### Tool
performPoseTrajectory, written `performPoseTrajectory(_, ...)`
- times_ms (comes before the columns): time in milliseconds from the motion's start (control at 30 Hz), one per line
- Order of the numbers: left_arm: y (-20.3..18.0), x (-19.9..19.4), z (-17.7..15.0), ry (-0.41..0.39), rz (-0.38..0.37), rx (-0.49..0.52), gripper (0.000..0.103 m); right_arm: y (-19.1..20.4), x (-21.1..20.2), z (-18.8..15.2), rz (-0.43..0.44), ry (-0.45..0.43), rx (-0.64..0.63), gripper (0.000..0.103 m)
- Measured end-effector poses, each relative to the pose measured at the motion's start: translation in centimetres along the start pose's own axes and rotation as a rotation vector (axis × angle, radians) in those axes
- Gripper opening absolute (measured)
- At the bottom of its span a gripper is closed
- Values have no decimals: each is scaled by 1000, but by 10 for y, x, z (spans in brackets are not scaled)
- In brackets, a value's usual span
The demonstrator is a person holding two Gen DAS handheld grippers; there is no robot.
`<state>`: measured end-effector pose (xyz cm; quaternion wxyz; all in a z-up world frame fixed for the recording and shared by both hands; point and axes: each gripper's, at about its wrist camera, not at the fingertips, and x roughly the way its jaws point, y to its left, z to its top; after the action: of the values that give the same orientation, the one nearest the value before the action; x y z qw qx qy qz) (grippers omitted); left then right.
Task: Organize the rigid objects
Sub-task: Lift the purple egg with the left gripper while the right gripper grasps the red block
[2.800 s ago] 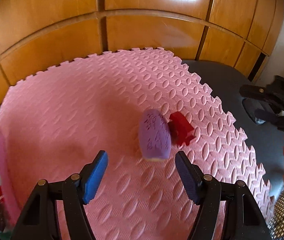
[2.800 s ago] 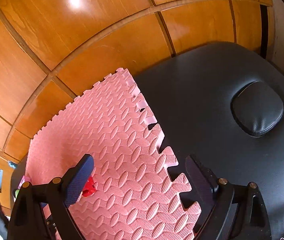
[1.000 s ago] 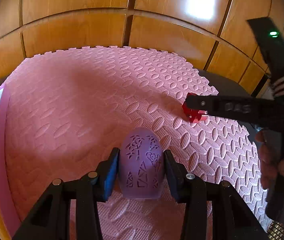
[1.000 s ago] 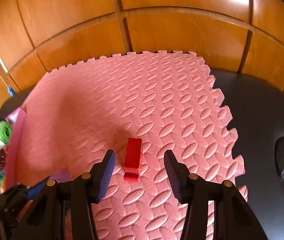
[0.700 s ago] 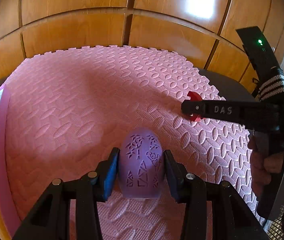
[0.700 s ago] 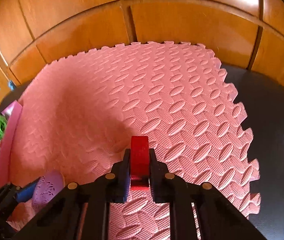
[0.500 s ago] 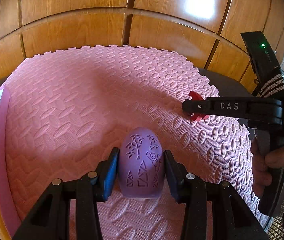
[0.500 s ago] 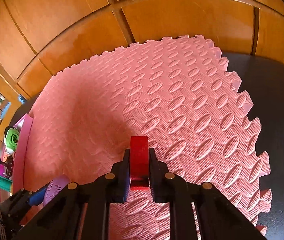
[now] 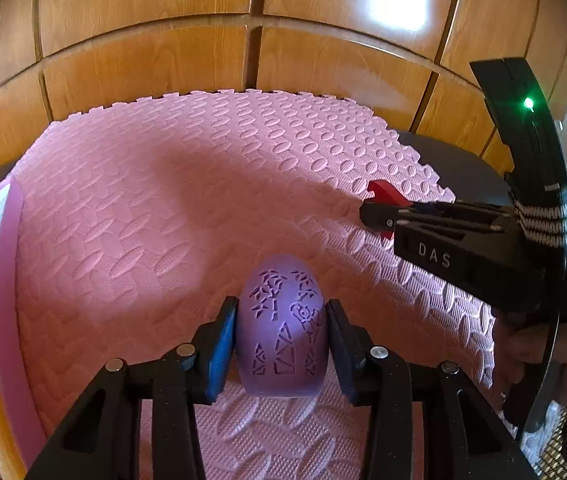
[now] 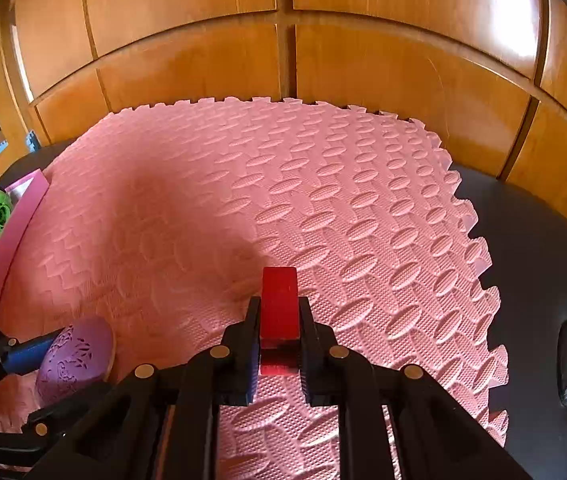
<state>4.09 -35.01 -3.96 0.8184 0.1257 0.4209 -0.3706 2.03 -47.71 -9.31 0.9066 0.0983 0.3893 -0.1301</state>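
A purple egg-shaped object (image 9: 282, 328) with cut-out patterns sits clamped between the blue-padded fingers of the left gripper (image 9: 281, 346), over the near part of a pink foam mat (image 9: 163, 208). The right gripper (image 10: 279, 338) has its fingers closed narrowly on a red block (image 10: 279, 300), which juts forward past the fingertips, towards the mat's right, toothed edge.
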Motion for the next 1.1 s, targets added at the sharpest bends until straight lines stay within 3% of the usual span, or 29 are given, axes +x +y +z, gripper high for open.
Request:
performPoseTrajectory(100, 2, -9, -1, 15, -16, -28, 43, -1, 0, 0, 2, -3, 3, 15)
performPoseTrajectory(500, 1, -76, -2, -71, 4, -1, 44, 1, -1, -1, -7, -6, -2, 14)
performPoseTrajectory(1100, 26, -129, -11, -125, 64, -42, 44, 4, -1, 0, -29, -8, -25, 14)
